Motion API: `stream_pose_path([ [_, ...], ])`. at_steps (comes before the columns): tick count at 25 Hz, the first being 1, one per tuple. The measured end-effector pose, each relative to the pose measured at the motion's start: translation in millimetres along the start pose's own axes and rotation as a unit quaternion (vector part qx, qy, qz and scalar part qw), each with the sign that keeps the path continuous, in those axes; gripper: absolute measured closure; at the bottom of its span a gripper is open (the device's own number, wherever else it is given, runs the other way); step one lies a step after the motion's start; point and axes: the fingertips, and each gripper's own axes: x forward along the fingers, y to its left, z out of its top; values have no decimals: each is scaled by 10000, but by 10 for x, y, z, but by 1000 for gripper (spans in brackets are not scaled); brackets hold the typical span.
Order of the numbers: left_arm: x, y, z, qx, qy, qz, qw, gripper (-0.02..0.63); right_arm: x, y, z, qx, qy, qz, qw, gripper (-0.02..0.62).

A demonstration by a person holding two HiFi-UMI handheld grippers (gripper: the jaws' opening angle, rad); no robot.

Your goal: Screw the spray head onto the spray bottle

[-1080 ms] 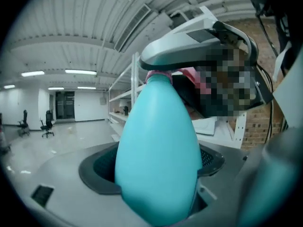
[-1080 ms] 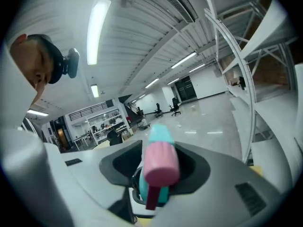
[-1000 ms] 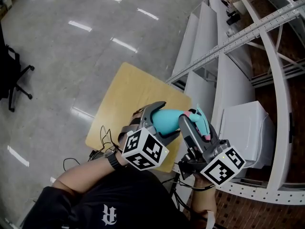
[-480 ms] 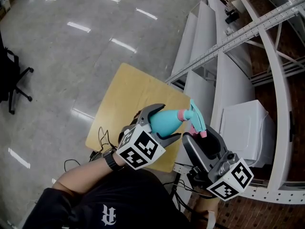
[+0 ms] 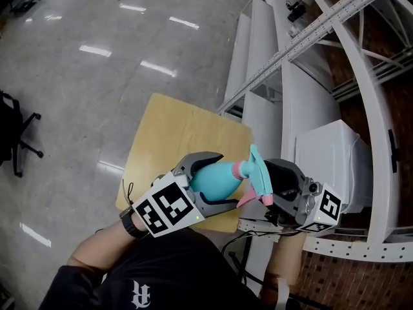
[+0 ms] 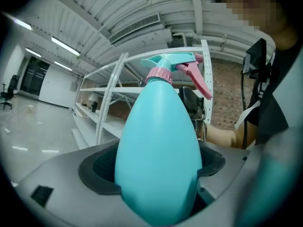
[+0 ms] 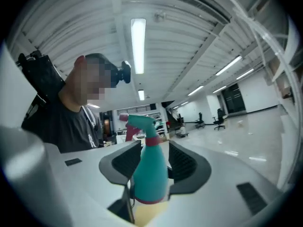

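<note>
**A:** Now that your right gripper (image 5: pixel 280 185) has come off the spray head (image 5: pixel 256 170) and drawn back, its jaws stand spread. Nothing is pressed between the pads, and the bottle only shows through the gap beyond them.

**B:** Your left gripper (image 5: pixel 217 181), meanwhile, pinches the teal spray bottle (image 5: pixel 208 178) round its belly. The neck points out past that gripper's tips, above the wooden table (image 5: pixel 171 134).

**A:** A second ago your right jaws were on the head. Now it sits just off their tips, atop the pink collar (image 5: pixel 237 169), with no jaw on it.

**B:** To me that reads as one turn finished: either you are resetting for another bite, or the head is already seated. You can't see from here whether the threads are home, so I'd have you test it with one more twist.
</note>
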Motion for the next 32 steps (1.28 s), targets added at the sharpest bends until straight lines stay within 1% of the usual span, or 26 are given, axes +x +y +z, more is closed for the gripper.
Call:
stream_pose_path([
  [1,15,-34,16,-25,5,-87,10000,178,86,62,-12,-80,75,202,9997,433],
  [3,34,-83,15,-29,48,-174,9998,178,208,128,10,-197,92,386,9990,433],
  [7,41,-130,-16,-22,97,-191,9998,176,325,119,72,-176,-54,348,9992,433],
  [9,38,-95,-16,28,81,-78,9999,178,344,113,76,-62,-108,280,9995,446],
  [10,34,-59,-21,108,85,52,9999,178,353,110,71,0,-102,213,9997,459],
  [13,26,65,-39,436,83,625,9971,176,368,84,49,71,-7,-144,9999,462],
  [16,7,185,-44,775,99,1213,9895,178,373,47,21,111,162,-465,9987,462],
  [19,-31,291,-70,1016,209,1664,9806,178,394,-4,-20,193,444,-706,9963,462],
  [22,-62,407,-106,1073,301,2049,9724,178,448,-83,-56,372,603,-1184,9904,463],
  [24,-50,469,-159,984,357,2176,9704,178,467,-155,-100,520,657,-1597,9836,463],
  [25,-32,481,-186,904,371,2154,9716,178,470,-178,-120,524,692,-1748,9808,463],
  [26,-10,477,-204,818,367,2075,9741,178,472,-185,-132,464,735,-1814,9796,463],
  [27,10,459,-207,751,342,1956,9772,178,470,-177,-134,365,778,-1782,9802,465],
  [29,38,389,-182,698,261,1665,9832,178,450,-127,-111,95,870,-1499,9848,465],
  [32,72,227,-132,670,152,1162,9908,178,386,-5,-62,-363,998,-860,9906,465],
])
